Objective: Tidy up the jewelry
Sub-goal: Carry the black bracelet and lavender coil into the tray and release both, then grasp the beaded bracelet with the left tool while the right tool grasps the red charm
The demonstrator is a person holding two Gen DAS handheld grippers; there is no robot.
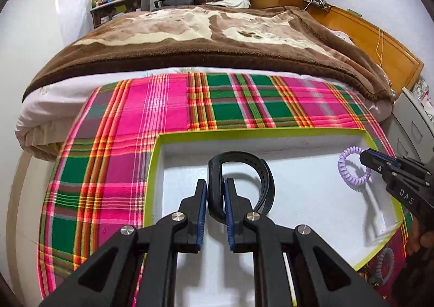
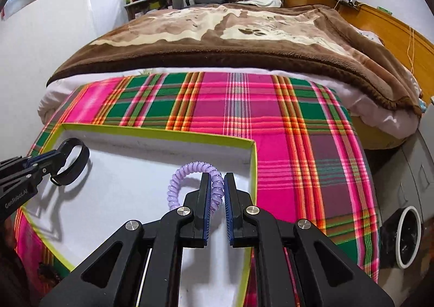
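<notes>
The black wristband (image 1: 238, 182), a perforated strap curled into a loop, sits at the centre of the left wrist view, pinched at one edge by the left gripper (image 1: 216, 184), whose jaws are clenched on it above the white floor of the box (image 1: 312, 198). The purple coil bracelet (image 2: 195, 182) shows at the centre of the right wrist view, one side of its ring squeezed between the jaws of the right gripper (image 2: 217, 179), near the box's far right corner. Both pieces seem to hang just over the box floor; whether either touches it cannot be told. The main risk, as I judge it, lies in the narrow holds: the wristband is caught by a thin edge and could twist or slip out if the hand tilts or jerks, landing on its side or askew. The springy coil could stretch, snap back and bounce toward the lime-green rim (image 2: 253, 168) when let go, perhaps rolling against the wall or over it onto the plaid cloth (image 2: 298, 144). Releasing from too high would make either outcome likelier, and the two grippers, close over one box, could bump each other.
</notes>
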